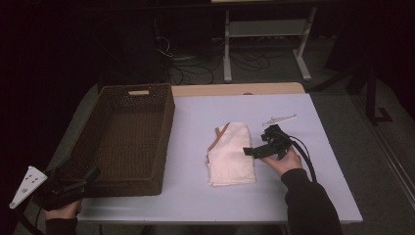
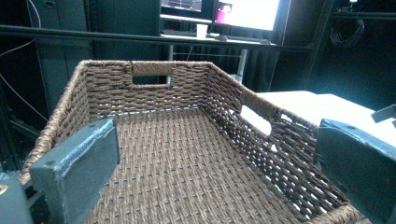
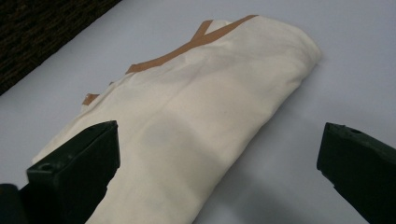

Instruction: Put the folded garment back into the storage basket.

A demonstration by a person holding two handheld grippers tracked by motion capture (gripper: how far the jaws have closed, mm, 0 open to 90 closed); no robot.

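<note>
The table [image 1: 303, 196] has a pale blue-grey top, with a strip of bare wood [image 1: 235, 89] along its far edge. A small white plastic piece [image 1: 279, 119], long and thin, lies flat near the far right corner. Behind the table, on the dark floor, stands a white metal frame [image 1: 227, 49] with loose cables [image 1: 195, 68] to its left. Farther back, a white cup [image 2: 201, 31] sits on a desk [image 2: 140, 37] below lit screens [image 2: 247, 11].

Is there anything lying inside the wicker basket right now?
No, the wicker basket shows a bare woven floor, and the folded cloth lies on the table beside it.
</note>
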